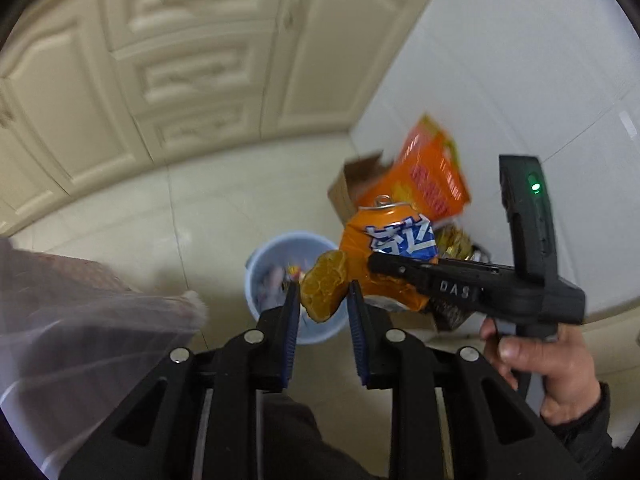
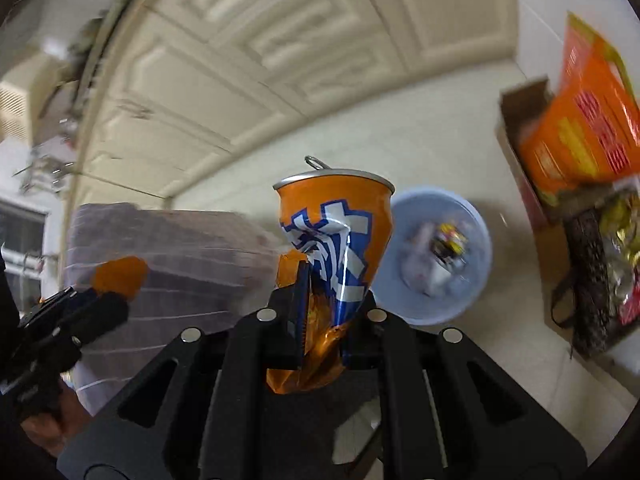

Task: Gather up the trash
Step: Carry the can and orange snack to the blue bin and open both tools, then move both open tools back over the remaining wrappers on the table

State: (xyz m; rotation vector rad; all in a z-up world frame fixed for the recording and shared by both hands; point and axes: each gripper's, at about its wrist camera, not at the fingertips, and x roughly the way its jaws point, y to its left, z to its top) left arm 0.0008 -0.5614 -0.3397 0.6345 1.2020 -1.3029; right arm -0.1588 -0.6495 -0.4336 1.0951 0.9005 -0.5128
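My left gripper (image 1: 323, 294) is shut on a piece of orange peel (image 1: 325, 289) and holds it above the light blue trash bin (image 1: 260, 256) on the floor. My right gripper (image 2: 326, 280) is shut on a crushed orange soda can (image 2: 340, 232), held in the air left of the bin (image 2: 476, 236) in the right wrist view. The can (image 1: 384, 236) and the right gripper also show in the left wrist view, right of the peel. The bin holds several scraps. The left gripper with the peel (image 2: 120, 274) shows at the left of the right wrist view.
A cardboard box (image 1: 352, 184) with an orange package (image 1: 432, 176) and foil wrappers stands against the white wall, right of the bin. Cream cabinets (image 1: 180, 72) line the far side. A table with a cloth under clear plastic (image 1: 80, 312) is at the left.
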